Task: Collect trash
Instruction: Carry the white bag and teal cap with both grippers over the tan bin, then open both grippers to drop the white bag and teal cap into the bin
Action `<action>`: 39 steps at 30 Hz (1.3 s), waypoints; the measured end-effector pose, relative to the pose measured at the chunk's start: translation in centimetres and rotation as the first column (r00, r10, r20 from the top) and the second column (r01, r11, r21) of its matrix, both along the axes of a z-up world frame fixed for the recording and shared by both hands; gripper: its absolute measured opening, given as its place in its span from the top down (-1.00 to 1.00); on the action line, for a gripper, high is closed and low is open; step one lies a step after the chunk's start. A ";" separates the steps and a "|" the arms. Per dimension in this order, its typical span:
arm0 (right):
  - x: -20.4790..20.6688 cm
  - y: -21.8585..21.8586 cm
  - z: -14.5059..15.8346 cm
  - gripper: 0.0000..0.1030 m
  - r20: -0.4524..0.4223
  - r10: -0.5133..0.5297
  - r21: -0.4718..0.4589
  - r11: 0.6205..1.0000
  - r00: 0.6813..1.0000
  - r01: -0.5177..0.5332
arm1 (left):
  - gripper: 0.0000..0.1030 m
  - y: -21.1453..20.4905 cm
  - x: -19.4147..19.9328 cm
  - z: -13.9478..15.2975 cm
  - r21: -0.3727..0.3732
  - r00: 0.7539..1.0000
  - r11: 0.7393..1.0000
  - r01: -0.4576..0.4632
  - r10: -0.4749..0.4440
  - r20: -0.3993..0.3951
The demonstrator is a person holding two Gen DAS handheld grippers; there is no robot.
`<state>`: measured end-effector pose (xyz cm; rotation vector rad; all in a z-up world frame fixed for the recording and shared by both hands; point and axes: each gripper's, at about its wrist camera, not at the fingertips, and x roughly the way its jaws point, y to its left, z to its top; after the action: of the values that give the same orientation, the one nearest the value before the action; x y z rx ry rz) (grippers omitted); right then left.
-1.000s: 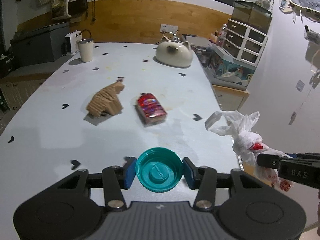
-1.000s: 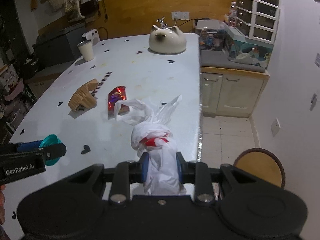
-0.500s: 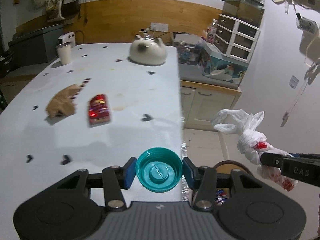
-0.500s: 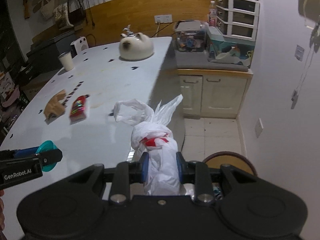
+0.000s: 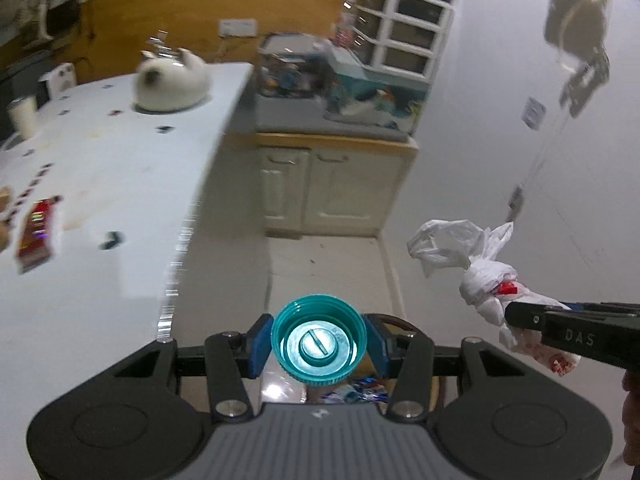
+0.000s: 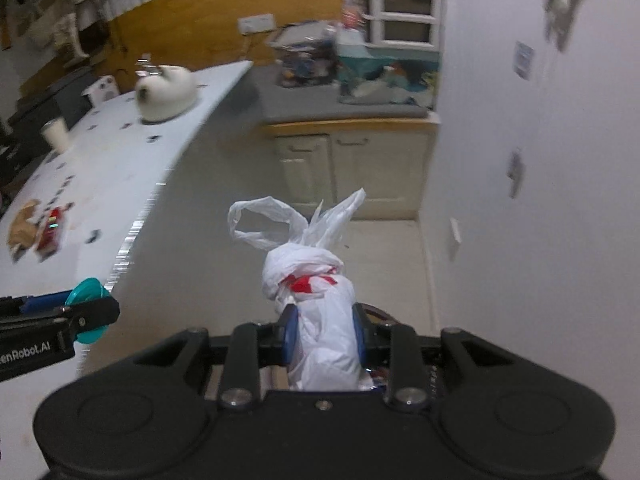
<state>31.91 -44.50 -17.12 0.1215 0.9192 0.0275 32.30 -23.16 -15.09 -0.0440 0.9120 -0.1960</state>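
Observation:
My left gripper [image 5: 319,343] is shut on a teal screw lid [image 5: 319,340], its hollow side facing the camera, held in the air past the table's right edge. The same lid [image 6: 86,306] shows edge-on at the left of the right wrist view. My right gripper [image 6: 325,338] is shut on a knotted white plastic bag with red print [image 6: 320,300], its loose handles sticking up. That bag [image 5: 476,276] hangs at the right in the left wrist view. Under both grippers, a round bin [image 5: 360,390] holding wrappers peeks out, mostly hidden.
The white table [image 5: 120,200] lies to the left with a red snack packet [image 5: 36,236], a brown crumpled paper [image 6: 24,228], a cup [image 6: 56,134] and a white kettle [image 5: 172,80]. A cream cabinet [image 5: 332,188] stands ahead; a wall [image 6: 540,200] runs along the right.
Both grippers have swung right, off the table and over the floor, carrying the lid and the bag. The table has slid to the left of both views. Neither grip has changed.

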 end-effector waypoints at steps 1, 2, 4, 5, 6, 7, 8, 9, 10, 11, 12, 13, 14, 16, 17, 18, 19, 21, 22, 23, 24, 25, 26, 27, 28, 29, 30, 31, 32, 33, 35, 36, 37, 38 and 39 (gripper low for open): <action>0.1 -0.8 -0.4 0.44 -0.008 -0.013 0.000 1.000 1.000 0.013 | 0.03 -0.8 0.5 -0.5 -0.001 1.000 1.000 0.012 -0.012 -0.011; 0.3 -1.6 -0.9 0.44 -0.018 -0.026 -0.001 1.000 0.999 0.026 | 0.03 -1.5 1.1 -1.0 -0.004 0.999 1.000 0.025 -0.025 -0.024; 0.8 -3.2 -2.1 0.44 -0.041 -0.054 -0.004 0.999 0.998 0.053 | 0.03 -3.0 2.3 -2.4 -0.016 0.997 0.999 0.045 -0.045 -0.059; 1.0 -3.8 -2.7 0.44 -0.052 -0.065 -0.004 0.998 0.997 0.065 | 0.03 -3.5 2.9 -3.2 -0.023 0.995 0.998 0.053 -0.055 -0.080; 1.2 -4.5 -3.5 0.44 -0.069 -0.079 -0.005 0.997 0.995 0.079 | 0.03 -4.1 3.4 -4.0 -0.032 0.993 0.998 0.062 -0.065 -0.103; 1.4 -5.0 -4.2 0.44 -0.082 -0.090 -0.005 0.996 0.993 0.090 | 0.03 -4.6 4.0 -5.0 -0.046 0.988 0.996 0.072 -0.077 -0.132; 1.6 -5.6 -5.0 0.44 -0.101 -0.103 -0.002 0.995 0.990 0.104 | 0.03 -5.0 4.4 -6.0 -0.060 0.984 0.995 0.077 -0.086 -0.159; 1.8 -6.1 -5.9 0.44 -0.120 -0.116 0.000 0.993 0.986 0.117 | 0.03 -5.4 4.9 -7.2 -0.078 0.977 0.994 0.079 -0.093 -0.194; 1.9 -6.5 -6.7 0.44 -0.136 -0.126 0.000 0.992 0.983 0.128 | 0.03 -5.8 5.4 -8.4 -0.093 0.968 0.992 0.081 -0.100 -0.228; 2.1 -6.9 -7.5 0.44 -0.155 -0.137 0.002 0.990 0.978 0.139 | 0.03 -6.2 5.8 -9.8 -0.105 0.959 0.991 0.085 -0.110 -0.261; 2.4 -7.4 -8.5 0.44 -0.175 -0.147 0.007 0.989 0.974 0.150 | 0.03 -6.7 6.1 -11.2 -0.112 0.949 0.990 0.090 -0.119 -0.291; 2.5 -7.7 -9.3 0.44 -0.190 -0.154 0.008 0.987 0.970 0.158 | 0.03 -7.1 6.4 -12.7 -0.114 0.937 0.989 0.095 -0.127 -0.324; 2.7 -7.8 -10.1 0.44 -0.205 -0.159 0.008 0.986 0.966 0.164 | 0.03 -7.4 6.6 -13.9 -0.115 0.927 0.988 0.100 -0.135 -0.349; 3.3 -8.2 -11.9 0.44 -0.241 -0.165 0.014 0.985 0.956 0.174 | 0.03 -7.9 7.0 -16.8 -0.123 0.901 0.986 0.108 -0.150 -0.408; 3.5 -8.3 -12.9 0.44 -0.259 -0.169 0.022 0.983 0.951 0.181 | 0.03 -8.1 7.1 -17.9 -0.121 0.890 0.986 0.114 -0.155 -0.429; 3.9 -8.4 -13.8 0.44 -0.278 -0.174 0.031 0.981 0.945 0.190 | 0.03 -8.3 7.2 -19.2 -0.115 0.878 0.985 0.125 -0.164 -0.449; 4.1 -8.5 -14.7 0.44 -0.295 -0.178 0.040 0.979 0.939 0.199 | 0.03 -8.5 7.2 -20.5 -0.106 0.867 0.984 0.141 -0.174 -0.467; 4.5 -8.6 -16.4 0.44 -0.327 -0.184 0.058 0.975 0.927 0.214 | 0.03 -8.7 7.4 -22.5 -0.097 0.847 0.981 0.169 -0.195 -0.495; 4.7 -8.5 -17.3 0.44 -0.342 -0.183 0.064 0.974 0.922 0.217 | 0.03 -8.8 7.6 -23.3 -0.093 0.840 0.979 0.181 -0.203 -0.504; 4.8 -8.5 -18.0 0.44 -0.353 -0.180 0.069 0.973 0.918 0.218 | 0.02 -8.9 7.8 -24.2 -0.086 0.833 0.978 0.192 -0.209 -0.512; 5.0 -8.3 -18.9 0.44 -0.365 -0.175 0.079 0.973 0.914 0.218 | 0.02 -9.0 8.0 -25.2 -0.079 0.827 0.976 0.202 -0.213 -0.519; 5.2 -8.2 -19.7 0.44 -0.377 -0.170 0.089 0.972 0.911 0.218 | 0.02 -8.8 8.3 -25.8 -0.076 0.824 0.976 0.206 -0.215 -0.524; 5.5 -8.1 -20.6 0.44 -0.390 -0.165 0.101 0.970 0.906 0.220 | 0.02 -8.6 8.3 -26.4 -0.072 0.821 0.976 0.206 -0.212 -0.531; 5.9 -8.0 -21.5 0.44 -0.404 -0.161 0.110 0.969 0.901 0.222 | 0.01 -8.5 8.5 -26.9 -0.071 0.818 0.976 0.205 -0.211 -0.536; 6.1 -7.8 -22.3 0.44 -0.416 -0.157 0.116 0.968 0.896 0.223 | 0.00 -8.5 8.5 -27.4 -0.069 0.815 0.976 0.205 -0.210 -0.540; 6.2 -7.7 -23.1 0.44 -0.429 -0.152 0.121 0.967 0.891 0.223 | -0.08 -8.3 8.5 -27.7 -0.066 0.812 0.976 0.208 -0.210 -0.544; 6.4 -7.5 -24.1 0.44 -0.443 -0.144 0.126 0.967 0.885 0.220 | -0.25 -8.2 8.6 -28.0 -0.061 0.813 0.975 0.212 -0.210 -0.542; 6.6 -7.3 -24.8 0.44 -0.454 -0.137 0.133 0.967 0.880 0.219 | -0.33 -8.2 8.6 -28.1 -0.056 0.816 0.975 0.214 -0.210 -0.539; 6.8 -7.1 -25.4 0.44 -0.464 -0.132 0.141 0.965 0.876 0.220 | -0.45 -8.1 8.7 -28.2 -0.052 0.818 0.975 0.214 -0.208 -0.536; 7.0 -7.0 -26.0 0.43 -0.477 -0.129 0.149 0.963 0.869 0.225 | -0.48 -8.0 8.8 -28.3 -0.050 0.819 0.975 0.215 -0.208 -0.535; 7.3 -6.7 -27.2 0.43 -0.501 -0.126 0.157 0.960 0.856 0.233 | -0.48 -7.7 9.0 -28.4 -0.040 0.821 0.976 0.215 -0.202 -0.533; 7.5 -6.5 -27.6 0.43 -0.509 -0.124 0.160 0.959 0.852 0.235 | -0.48 -7.4 8.9 -28.4 -0.035 0.823 0.976 0.213 -0.199 -0.532; 7.7 -6.3 -28.0 0.43 -0.514 -0.119 0.164 0.959 0.850 0.233 | -0.49 -7.2 8.9 -28.4 -0.033 0.823 0.977 0.211 -0.196 -0.533; 7.7 -6.1 -28.2 0.42 -0.518 -0.112 0.169 0.958 0.848 0.230 | -0.49 -7.1 8.9 -28.5 -0.031 0.823 0.978 0.207 -0.191 -0.535; 7.9 -5.9 -28.6 0.42 -0.521 -0.104 0.177 0.958 0.847 0.226 | -0.51 -6.9 8.8 -28.5 -0.028 0.823 0.979 0.203 -0.186 -0.536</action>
<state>39.81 -50.44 -45.68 0.4445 1.4328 -0.0624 41.15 -30.08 -43.55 0.0254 1.4864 -0.3723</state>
